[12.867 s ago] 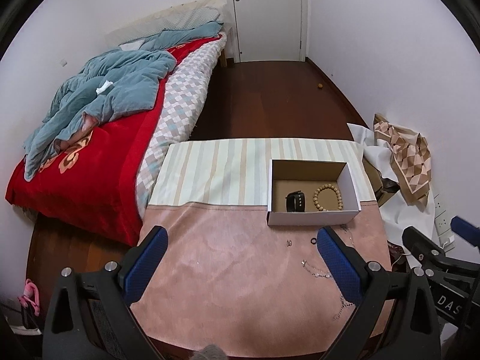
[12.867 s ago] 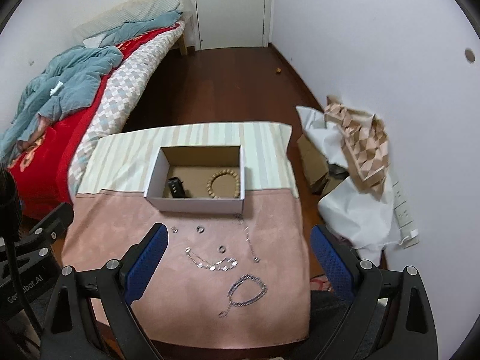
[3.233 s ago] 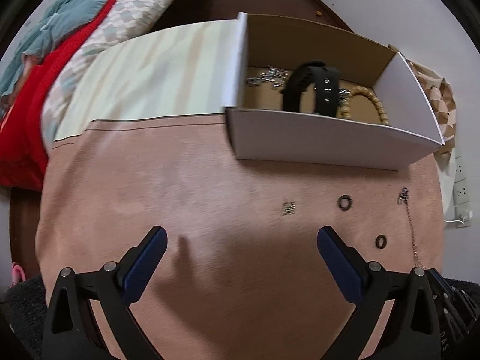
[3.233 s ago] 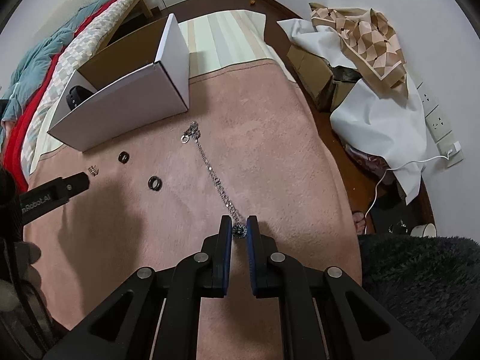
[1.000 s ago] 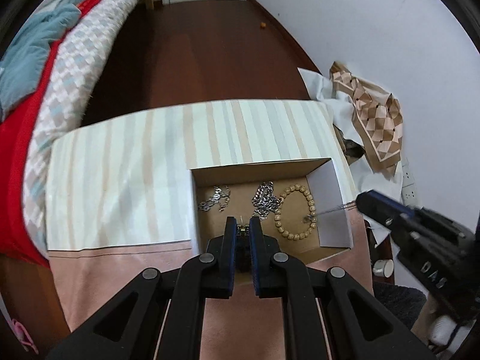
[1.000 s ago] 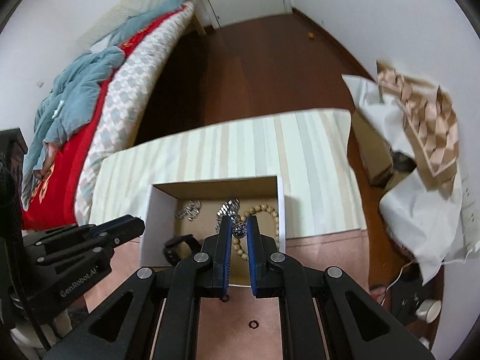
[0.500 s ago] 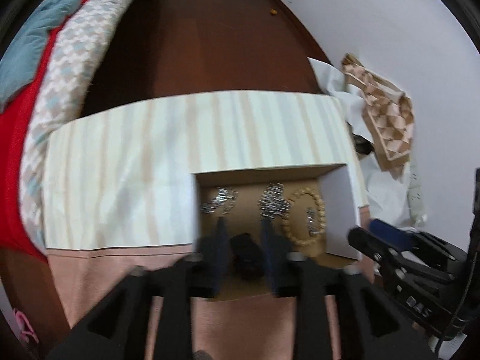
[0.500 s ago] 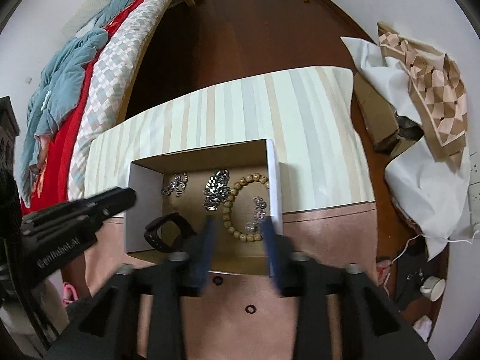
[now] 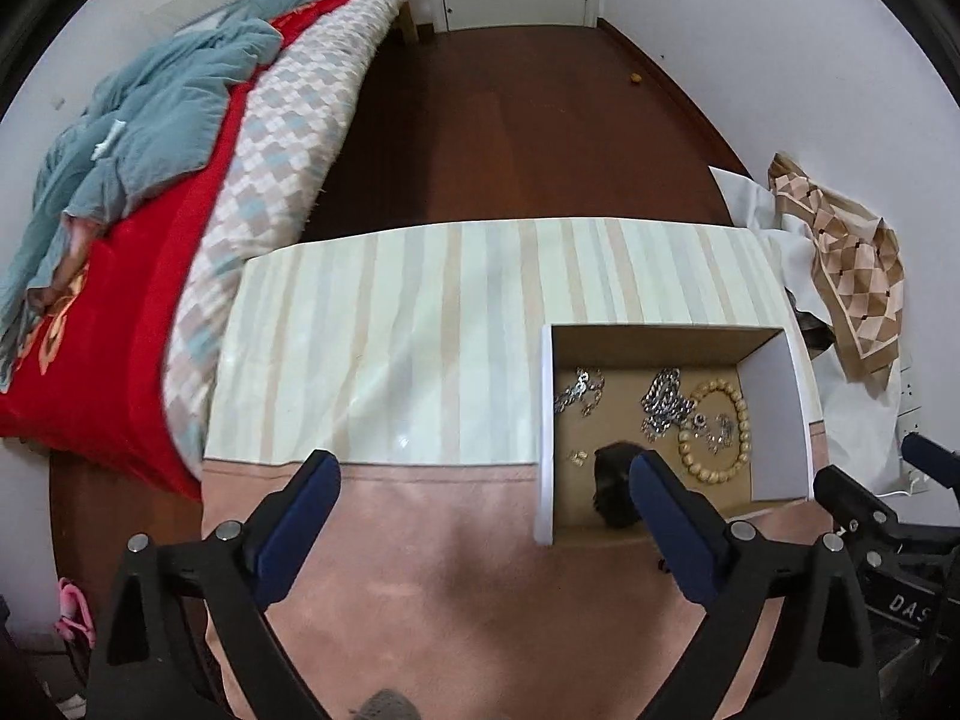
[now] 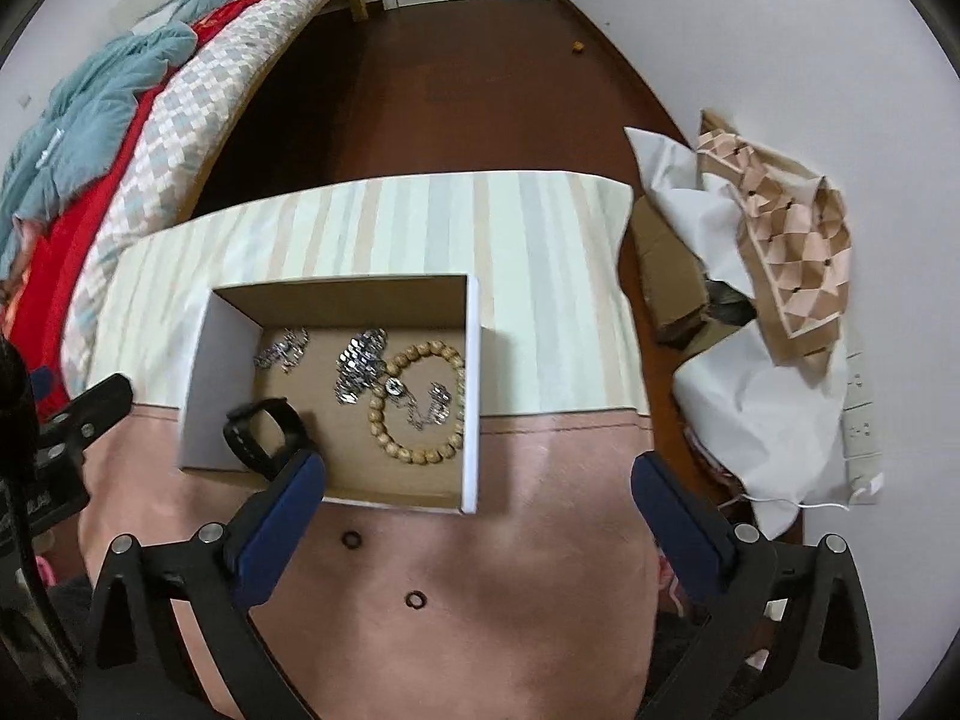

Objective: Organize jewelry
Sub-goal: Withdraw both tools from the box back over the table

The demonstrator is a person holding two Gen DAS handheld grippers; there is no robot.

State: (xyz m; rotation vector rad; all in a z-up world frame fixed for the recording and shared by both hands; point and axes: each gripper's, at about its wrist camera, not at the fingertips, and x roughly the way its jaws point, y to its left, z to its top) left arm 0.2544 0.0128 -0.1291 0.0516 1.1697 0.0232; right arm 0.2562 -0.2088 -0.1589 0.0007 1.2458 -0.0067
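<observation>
A white cardboard box (image 10: 472, 384) (image 9: 545, 420) stands on the table. Inside lie a wooden bead bracelet (image 10: 419, 402) (image 9: 715, 432), silver chains (image 10: 359, 366) (image 9: 663, 402), a smaller silver piece (image 10: 279, 351) (image 9: 579, 390), a thin chain (image 10: 429, 405) inside the bead ring, a small earring (image 9: 579, 457) and a black watch (image 10: 261, 426) (image 9: 615, 483). Two dark rings (image 10: 350, 539) (image 10: 414, 600) lie on the pink cloth in front of the box. My left gripper (image 9: 483, 516) is open and empty above the cloth left of the box. My right gripper (image 10: 474, 510) is open and empty above the box's near wall.
The table has a pink cloth (image 10: 540, 600) in front and a striped cloth (image 10: 420, 228) behind. A bed (image 9: 150, 210) with red and blue bedding stands at the left. White paper, a patterned cloth (image 10: 792, 240) and a cardboard box lie on the floor at the right.
Both grippers opened and let go of their pieces into the box, the thin chain now lying in the bead bracelet. Both pulled back; the left one shifted left of the box.
</observation>
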